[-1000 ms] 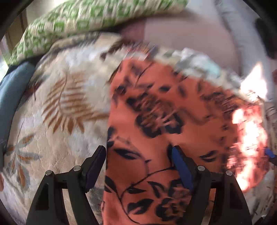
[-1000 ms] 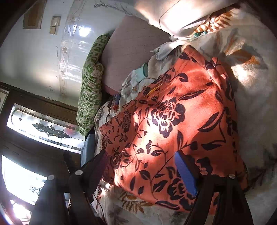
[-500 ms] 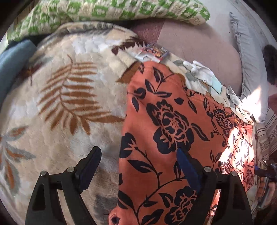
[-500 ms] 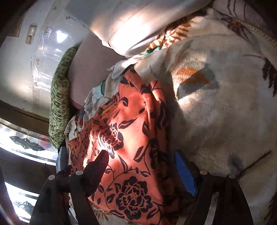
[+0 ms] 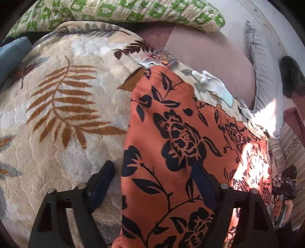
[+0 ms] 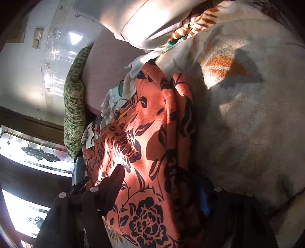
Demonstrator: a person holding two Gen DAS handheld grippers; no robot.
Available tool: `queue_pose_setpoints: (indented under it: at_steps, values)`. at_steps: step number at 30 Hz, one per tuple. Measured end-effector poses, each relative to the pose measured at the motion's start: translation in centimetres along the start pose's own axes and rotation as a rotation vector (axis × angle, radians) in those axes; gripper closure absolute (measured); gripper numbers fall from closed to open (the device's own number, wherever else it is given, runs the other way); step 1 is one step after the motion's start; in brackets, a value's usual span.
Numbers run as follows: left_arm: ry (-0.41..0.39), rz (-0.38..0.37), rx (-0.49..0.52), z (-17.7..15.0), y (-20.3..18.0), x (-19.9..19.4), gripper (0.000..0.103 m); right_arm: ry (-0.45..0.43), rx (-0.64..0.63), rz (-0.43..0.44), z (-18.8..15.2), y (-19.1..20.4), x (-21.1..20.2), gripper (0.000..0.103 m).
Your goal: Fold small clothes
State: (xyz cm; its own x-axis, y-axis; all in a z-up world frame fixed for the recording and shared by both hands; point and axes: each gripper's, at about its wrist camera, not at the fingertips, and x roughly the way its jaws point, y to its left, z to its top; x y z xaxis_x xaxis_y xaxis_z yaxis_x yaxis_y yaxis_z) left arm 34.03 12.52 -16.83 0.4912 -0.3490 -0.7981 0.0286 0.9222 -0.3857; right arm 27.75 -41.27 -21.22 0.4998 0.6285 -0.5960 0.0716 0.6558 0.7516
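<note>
A bed fills both views, covered by a cream fleece blanket [image 5: 63, 106] printed with brown fern leaves. Along its far edge lies a green-and-white patterned pillow [image 5: 122, 11], with a mauve cushion [image 5: 207, 57] and a pale grey pillow [image 5: 266, 80] next to it. In the right wrist view a glossy white wall [image 6: 28, 72] and a dark-framed window [image 6: 28, 150] stand past that end of the bed.

The task's garment — an orange garment [image 5: 171, 152] with black roses and leaves — lies spread on the blanket, one end reaching up near a small printed packet [image 5: 159, 60] and a heap of white and pale-blue small clothes [image 5: 213, 85]. Sunlight falls across its right-hand part.

The left gripper [image 5: 152, 183] points down at the garment's near left edge. Its jaws are closing: the right finger stands over the orange cloth, the left one over bare blanket just beside the hem, so the edge sits between them, with the pads not yet pressing on it.

The right gripper [image 6: 162, 185] straddles the opposite long edge, where the cloth is bunched in folds. Its jaws are closing too — one finger rests over the sunlit print, the other lies in shadow by the blanket, and the fabric lies between them, not visibly pinched. The person's hand [image 5: 284, 208] holding it shows at the right edge of the left wrist view.
</note>
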Motion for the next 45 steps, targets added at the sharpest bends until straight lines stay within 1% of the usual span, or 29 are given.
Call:
queue_pose_setpoints:
  at_steps: [1,2,4,5,6,8,10,11,13,16,19,21,23,26,29,31,32,33,34,35,36,37,38,39,40,41,42,43,45]
  values:
    - [0.02,-0.013,-0.003,0.0,0.0,0.3,0.063,0.013,-0.02,-0.021,-0.1,0.3,0.4,0.034]
    - [0.031,-0.024,-0.029,0.0,0.6,0.2,0.076,0.019,-0.029,-0.032,-0.1,0.4,0.7,0.036]
    - [0.047,-0.076,-0.098,0.1,1.6,0.5,0.08,0.02,-0.02,-0.056,-0.1,0.5,1.2,0.053]
    - [0.051,-0.095,-0.131,0.1,2.0,0.6,0.081,0.024,-0.013,-0.078,0.0,0.4,1.5,0.057]
    - [0.053,-0.107,-0.15,0.0,2.2,0.6,0.083,0.026,-0.006,-0.097,0.0,0.3,1.7,0.064]
    - [0.053,-0.089,-0.149,0.0,2.0,0.4,0.086,0.03,-0.018,-0.121,0.0,0.6,1.8,0.074]
    - [0.055,-0.037,-0.125,0.4,1.1,0.3,0.089,0.039,-0.068,-0.172,0.0,1.8,2.0,0.082]
    - [0.055,-0.006,-0.099,0.8,0.3,0.2,0.09,0.034,-0.088,-0.197,0.0,2.7,2.0,0.083]
    - [0.04,0.04,-0.041,1.4,-1.2,-0.8,0.09,0.023,-0.127,-0.204,0.2,4.6,1.6,0.085]
    - [-0.004,0.034,-0.018,2.7,-2.7,-3.6,0.091,0.017,-0.161,-0.202,0.8,7.4,0.3,0.085]
    - [-0.055,0.035,0.035,2.7,-4.8,-7.5,0.091,0.005,-0.174,-0.178,0.8,10.2,-2.0,0.085]
    - [-0.091,0.046,0.066,1.6,-5.9,-10.6,0.091,0.0,-0.189,-0.159,-0.1,12.0,-3.8,0.085]
    - [-0.121,0.044,0.094,-0.4,-6.6,-13.8,0.091,-0.001,-0.217,-0.147,-1.9,13.5,-5.9,0.085]
    - [-0.129,0.039,0.085,-4.3,-6.2,-17.0,0.09,0.003,-0.221,-0.13,-5.6,13.1,-8.6,0.085]
    - [-0.096,0.027,0.038,-8.7,-4.3,-16.6,0.089,0.025,-0.164,-0.126,-9.6,9.8,-9.5,0.084]
    - [-0.03,0.043,0.019,-11.4,-2.5,-13.7,0.085,0.059,-0.124,-0.151,-12.1,6.4,-8.8,0.08]
    - [0.01,0.094,0.036,-12.7,-1.7,-11.5,0.085,0.094,-0.101,-0.171,-13.2,4.5,-7.8,0.08]
    - [0.055,0.178,0.029,-13.7,-0.6,-9.3,0.08,0.144,-0.06,-0.208,-14.2,2.5,-6.4,0.074]
    - [0.06,0.178,0.011,-14.5,0.4,-8.0,0.071,0.183,-0.005,-0.271,-15.0,0.4,-5.1,0.068]
    - [0.002,0.148,-0.014,-14.7,0.8,-8.5,0.07,0.162,0.034,-0.243,-15.4,-0.8,-4.9,0.066]
    - [0.008,0.148,-0.04,-14.4,0.8,-9.2,0.068,0.13,0.055,-0.211,-15.4,-0.9,-5.5,0.061]
    - [0.019,0.163,-0.054,-14.0,0.5,-10.0,0.064,0.114,0.066,-0.213,-15.3,-0.4,-6.1,0.04]
    - [-0.005,0.173,-0.052,-13.5,0.0,-11.1,0.062,0.086,0.047,-0.226,-15.1,0.5,-7.0,0.031]
    - [-0.044,0.185,-0.038,-13.2,-0.5,-12.4,0.056,0.055,0.006,-0.244,-14.8,1.6,-8.0,0.027]
    - [-0.084,0.202,-0.017,-13.1,-1.0,-13.8,0.048,0.035,-0.033,-0.275,-14.4,2.7,-9.0,0.027]
    - [-0.123,0.218,0.001,-13.2,-1.6,-15.1,0.046,0.013,-0.055,-0.311,-14.1,3.6,-9.9,0.027]
    - [-0.163,0.217,0.015,-13.4,-2.3,-16.5,0.042,-0.02,-0.068,-0.322,-13.8,4.7,-10.9,0.027]
    - [-0.194,0.201,0.027,-13.7,-2.9,-17.5,0.04,-0.047,-0.086,-0.297,-13.7,5.6,-11.7,0.027]
    - [-0.212,0.154,0.05,-14.0,-3.9,-18.4,0.036,-0.048,-0.122,-0.197,-13.4,7.9,-11.9,0.027]
